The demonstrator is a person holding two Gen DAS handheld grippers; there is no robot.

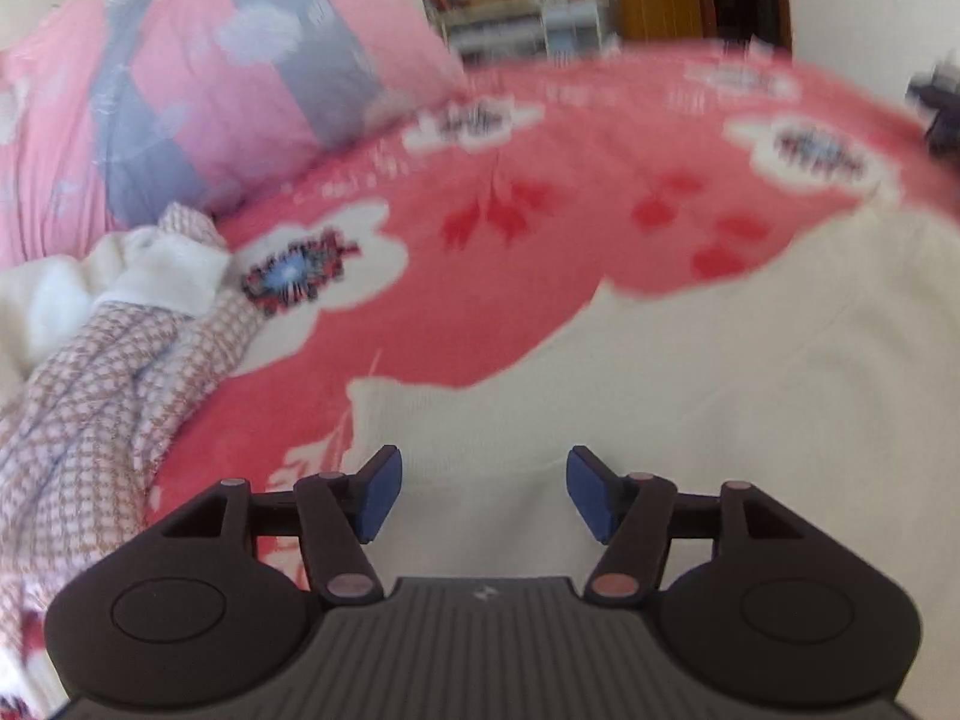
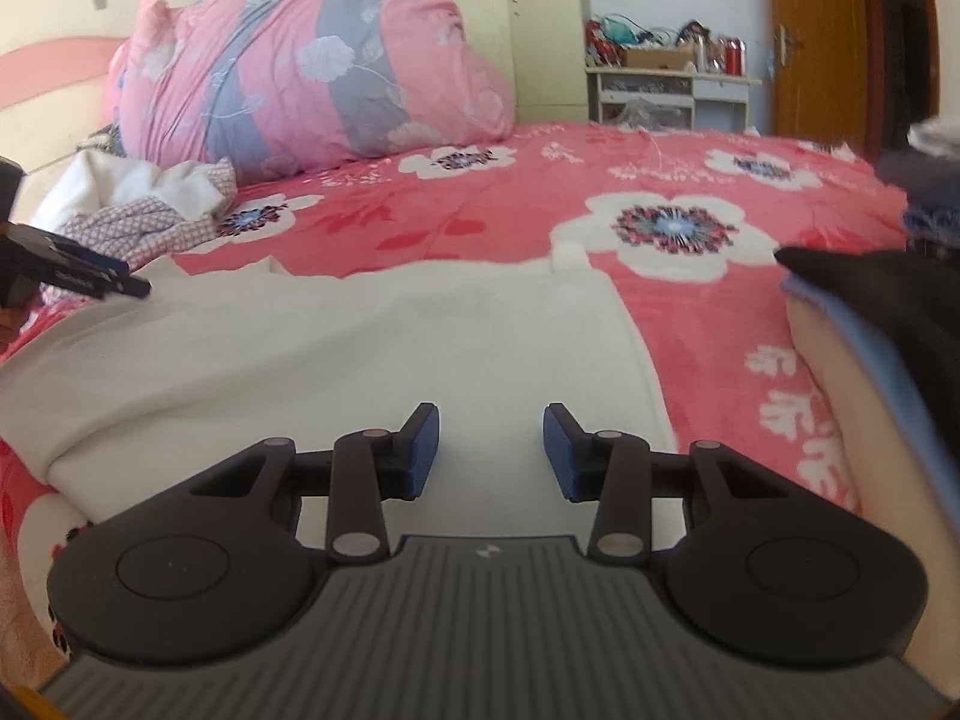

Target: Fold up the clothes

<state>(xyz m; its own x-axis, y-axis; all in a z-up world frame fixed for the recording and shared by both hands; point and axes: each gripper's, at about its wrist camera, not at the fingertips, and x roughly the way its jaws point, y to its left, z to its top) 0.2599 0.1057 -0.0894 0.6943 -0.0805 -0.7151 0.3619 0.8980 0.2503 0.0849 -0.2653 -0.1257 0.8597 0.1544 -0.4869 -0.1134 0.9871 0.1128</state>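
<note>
A cream garment (image 2: 336, 348) lies spread flat on the pink floral bedsheet (image 2: 480, 228). In the right wrist view my right gripper (image 2: 491, 450) hovers over the garment's near right part, jaws apart with nothing between the blue pads. In the blurred left wrist view my left gripper (image 1: 485, 480) stands open over the same cream garment (image 1: 690, 390), near its left edge, pads holding nothing. The left gripper (image 2: 120, 279) also shows at the far left of the right wrist view, just above the cloth.
A heap of checked and white clothes (image 1: 120, 348) lies at the left by a pink and grey quilt bundle (image 2: 312, 72). A stack of folded clothes (image 2: 888, 324), black over blue over cream, sits at the right. Behind the bed are a white shelf (image 2: 666, 90) and a wooden door (image 2: 822, 36).
</note>
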